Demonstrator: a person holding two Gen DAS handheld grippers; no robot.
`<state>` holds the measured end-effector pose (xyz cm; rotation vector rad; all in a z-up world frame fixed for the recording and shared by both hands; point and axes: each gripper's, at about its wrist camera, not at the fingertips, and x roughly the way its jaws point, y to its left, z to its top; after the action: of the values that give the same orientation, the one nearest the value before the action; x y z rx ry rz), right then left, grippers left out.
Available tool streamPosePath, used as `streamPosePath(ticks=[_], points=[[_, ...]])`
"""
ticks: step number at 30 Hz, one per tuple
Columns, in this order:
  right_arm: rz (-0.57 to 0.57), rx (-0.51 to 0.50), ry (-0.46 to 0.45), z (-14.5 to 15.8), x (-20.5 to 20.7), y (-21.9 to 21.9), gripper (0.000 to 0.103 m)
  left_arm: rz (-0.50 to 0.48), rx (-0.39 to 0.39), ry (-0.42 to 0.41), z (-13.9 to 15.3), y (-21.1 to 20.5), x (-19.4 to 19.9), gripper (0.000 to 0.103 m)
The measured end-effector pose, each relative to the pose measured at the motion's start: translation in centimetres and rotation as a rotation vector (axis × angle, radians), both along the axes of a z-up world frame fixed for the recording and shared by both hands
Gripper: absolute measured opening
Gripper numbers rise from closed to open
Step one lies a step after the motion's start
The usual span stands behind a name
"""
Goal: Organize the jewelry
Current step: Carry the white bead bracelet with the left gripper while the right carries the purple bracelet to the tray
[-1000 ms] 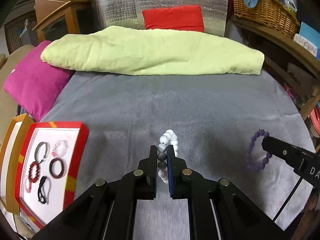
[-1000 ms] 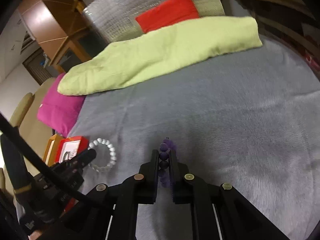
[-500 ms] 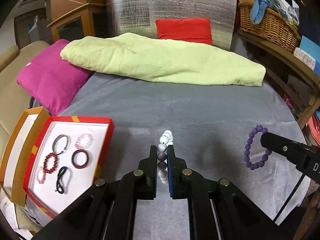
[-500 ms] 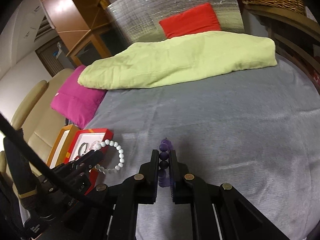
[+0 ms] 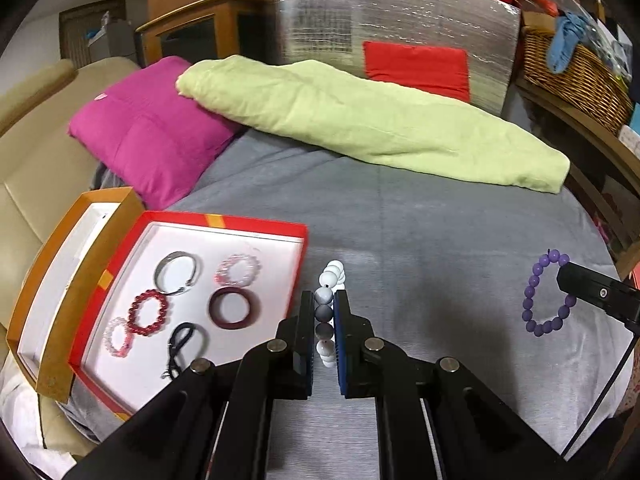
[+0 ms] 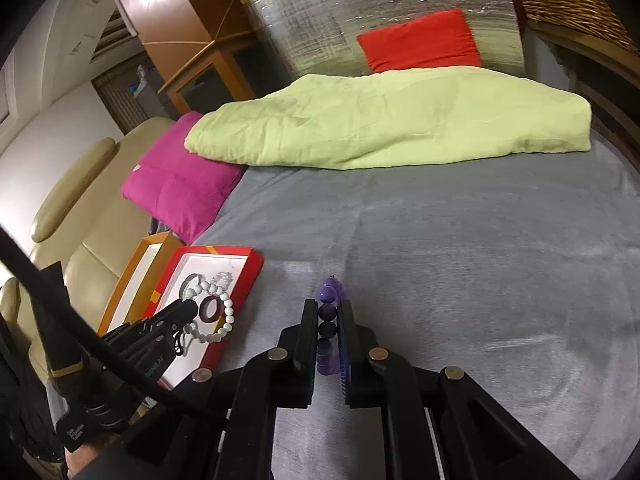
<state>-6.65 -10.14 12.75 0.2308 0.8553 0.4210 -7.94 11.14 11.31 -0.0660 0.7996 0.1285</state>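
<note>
While both bracelets hang clear of the bed, each is held by only a few beads, so a jolt or a roll of the wrist could let one slip out onto the grey cover.

The left hand-held gripper is closed on the white bracelet, which is just right of the red box. The right hand-held gripper is closed on the purple bracelet, well right of the box.

Risks from here:
- A release at the box rim would drop the white bracelet outside, or leave it draped over the wall.
- A release inside may land it on the maroon bangle or the other pieces and tangle them.
- Both tools heading for one box could collide.

View differences:
- The left wrist view shows the whole box interior and the purple loop face-on.
- The right wrist view shows the white loop face-on, apparently over the box, though depth is hard to judge; part of the contents is hidden.
</note>
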Motion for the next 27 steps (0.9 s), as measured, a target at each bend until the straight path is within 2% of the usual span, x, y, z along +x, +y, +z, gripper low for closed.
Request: streamPosePath(ticks=[27], points=[[0.207,-0.015,-0.004,0.6,0.2,12.9,0.010,0.168,-0.021,0.012,-0.8,10.2,-2.4,0.009]])
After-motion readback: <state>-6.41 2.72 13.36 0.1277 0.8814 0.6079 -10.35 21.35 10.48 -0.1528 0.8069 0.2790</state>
